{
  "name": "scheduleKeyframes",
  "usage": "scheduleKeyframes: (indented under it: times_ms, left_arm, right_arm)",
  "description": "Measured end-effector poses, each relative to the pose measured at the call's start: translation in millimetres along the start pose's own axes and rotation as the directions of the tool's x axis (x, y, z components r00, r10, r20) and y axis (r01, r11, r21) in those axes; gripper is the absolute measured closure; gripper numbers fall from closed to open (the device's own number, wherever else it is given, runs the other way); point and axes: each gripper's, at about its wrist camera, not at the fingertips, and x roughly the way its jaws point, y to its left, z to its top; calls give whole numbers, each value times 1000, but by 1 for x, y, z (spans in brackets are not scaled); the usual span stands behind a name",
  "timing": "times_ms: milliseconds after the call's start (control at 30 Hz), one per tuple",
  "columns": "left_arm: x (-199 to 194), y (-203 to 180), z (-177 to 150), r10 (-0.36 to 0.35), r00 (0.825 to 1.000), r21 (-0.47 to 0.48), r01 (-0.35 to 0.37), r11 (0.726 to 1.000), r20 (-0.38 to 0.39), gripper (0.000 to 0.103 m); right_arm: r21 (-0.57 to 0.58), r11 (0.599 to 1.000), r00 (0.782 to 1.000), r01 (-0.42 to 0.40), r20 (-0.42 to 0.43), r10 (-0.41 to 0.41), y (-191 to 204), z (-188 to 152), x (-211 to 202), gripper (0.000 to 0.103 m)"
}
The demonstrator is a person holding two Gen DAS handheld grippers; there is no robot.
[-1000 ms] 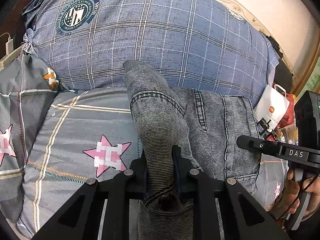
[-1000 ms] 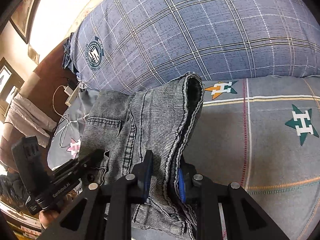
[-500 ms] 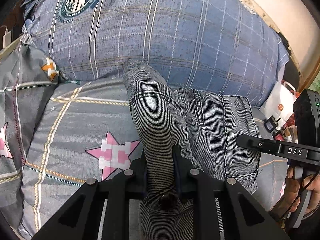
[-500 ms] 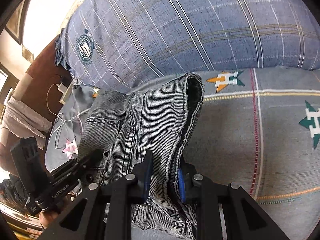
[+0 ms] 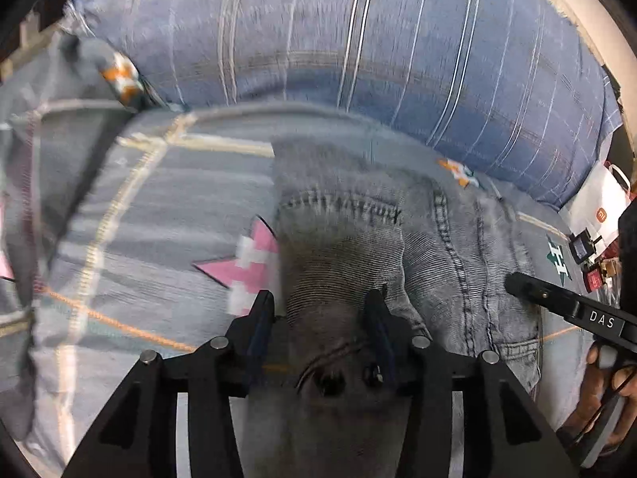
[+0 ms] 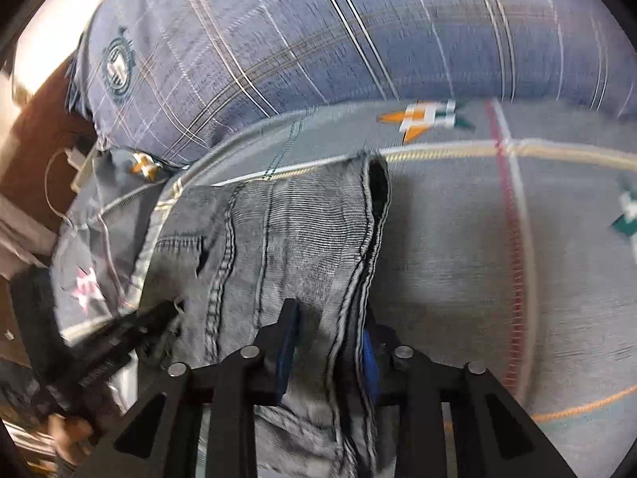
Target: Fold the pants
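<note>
Now my left tongs (image 5: 320,314) stand wide, jeans (image 5: 398,247) loose between their fingers; my right tongs (image 6: 328,334), partly spread, straddle the jeans' seam on the bed (image 6: 458,239) below a plaid pillow (image 6: 358,32).

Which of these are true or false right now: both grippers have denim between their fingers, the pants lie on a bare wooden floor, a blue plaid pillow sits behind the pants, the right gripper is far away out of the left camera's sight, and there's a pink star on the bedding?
1. Both grippers have denim between their fingers. True: the left gripper and the right gripper each have the pants between their fingers.
2. The pants lie on a bare wooden floor. False: they rest on grey patterned bedding.
3. A blue plaid pillow sits behind the pants. True.
4. The right gripper is out of the left camera's sight. False: it shows at that view's right edge.
5. A pink star is printed on the bedding. True.
</note>
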Motion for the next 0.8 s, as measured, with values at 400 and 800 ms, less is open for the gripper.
scheduleKeyframes:
  times_ms: [400,800]
  left_arm:
    - [-11,-13,-52,144,989,42,-146,988,39,33]
    - [-84,-39,-72,161,972,50,-171,984,169,23]
  right_arm:
    - [-213,964,987,159,52,-152,37,-64,3,57]
    - [-211,956,967,205,192,-165,42,-118,-77,18]
